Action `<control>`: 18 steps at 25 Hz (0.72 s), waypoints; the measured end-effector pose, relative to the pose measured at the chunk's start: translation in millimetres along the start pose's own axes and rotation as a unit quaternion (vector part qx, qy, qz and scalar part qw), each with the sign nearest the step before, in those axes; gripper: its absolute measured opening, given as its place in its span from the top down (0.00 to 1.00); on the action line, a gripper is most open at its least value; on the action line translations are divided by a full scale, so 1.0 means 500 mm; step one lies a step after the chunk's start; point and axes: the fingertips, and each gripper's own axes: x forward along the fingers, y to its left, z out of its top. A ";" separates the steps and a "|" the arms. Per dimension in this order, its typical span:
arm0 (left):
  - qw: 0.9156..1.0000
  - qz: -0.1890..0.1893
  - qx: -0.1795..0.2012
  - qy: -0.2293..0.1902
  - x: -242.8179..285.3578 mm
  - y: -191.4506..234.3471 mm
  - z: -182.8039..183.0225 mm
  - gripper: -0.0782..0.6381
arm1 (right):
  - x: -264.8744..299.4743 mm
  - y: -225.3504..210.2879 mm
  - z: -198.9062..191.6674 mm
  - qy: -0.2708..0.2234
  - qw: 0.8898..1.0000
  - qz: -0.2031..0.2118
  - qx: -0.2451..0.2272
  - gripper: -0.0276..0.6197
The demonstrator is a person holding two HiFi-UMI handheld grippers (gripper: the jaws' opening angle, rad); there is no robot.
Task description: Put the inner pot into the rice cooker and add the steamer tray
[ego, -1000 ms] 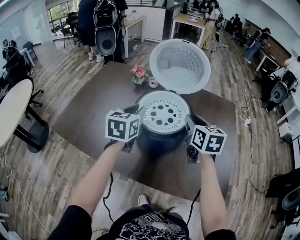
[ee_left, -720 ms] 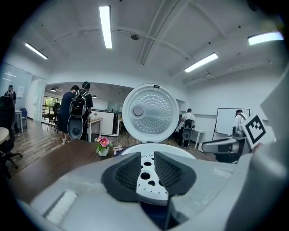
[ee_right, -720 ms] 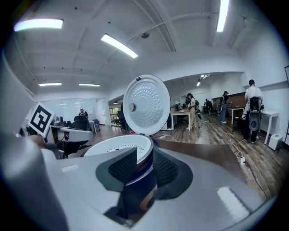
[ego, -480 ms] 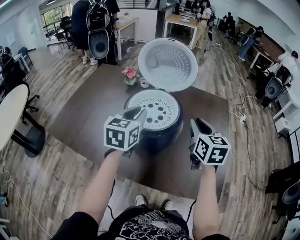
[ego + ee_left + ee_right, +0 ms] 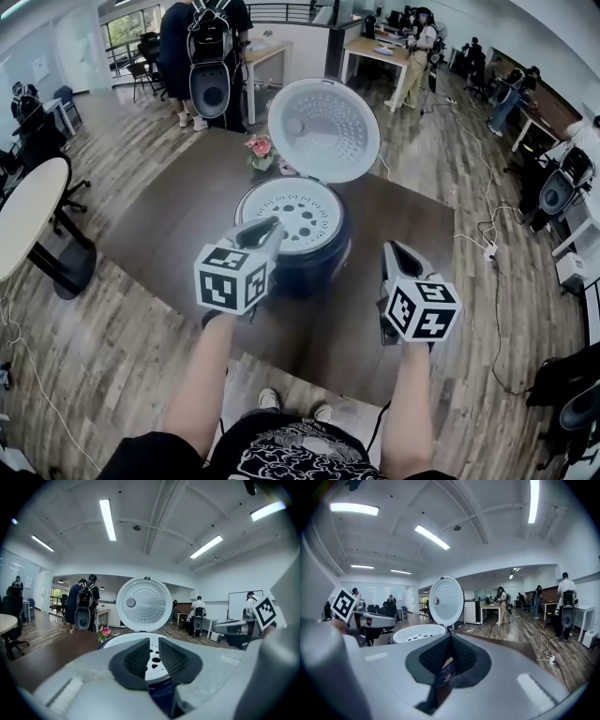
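The dark blue rice cooker [image 5: 309, 258] stands on the brown table [image 5: 178, 216] with its round lid [image 5: 323, 129] swung up. A white perforated steamer tray [image 5: 289, 214] sits in its mouth; the inner pot is hidden under it. My left gripper [image 5: 267, 228] hovers at the cooker's near left; its jaws are closing, with a narrow gap and nothing between them. In the left gripper view, the left gripper [image 5: 154, 641] faces the tray [image 5: 123, 638] and lid [image 5: 144, 604]. My right gripper [image 5: 392, 251] is off the cooker's right side, shut on nothing. The right gripper view shows this gripper [image 5: 451, 637], tray [image 5: 419, 632] and lid [image 5: 446, 601].
A small pot of pink flowers [image 5: 260, 150] and a little white cup [image 5: 284, 169] stand on the table behind the cooker. A round white table [image 5: 28, 220] is at the left. People stand near desks at the back. Cables [image 5: 487, 234] lie on the floor at the right.
Both grippers have drawn back from the cooker's sides toward me and risen a little. The right jaws have closed. The tray stays seated in the cooker.
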 end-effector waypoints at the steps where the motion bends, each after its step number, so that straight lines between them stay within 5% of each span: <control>1: 1.000 0.005 0.000 0.000 -0.005 -0.003 -0.003 0.80 | -0.003 0.000 0.001 -0.001 1.000 0.006 -0.003 0.96; 18: 0.997 0.072 -0.012 -0.001 -0.056 0.038 -0.030 0.88 | 0.025 0.041 -0.002 -0.016 0.996 0.076 -0.034 0.96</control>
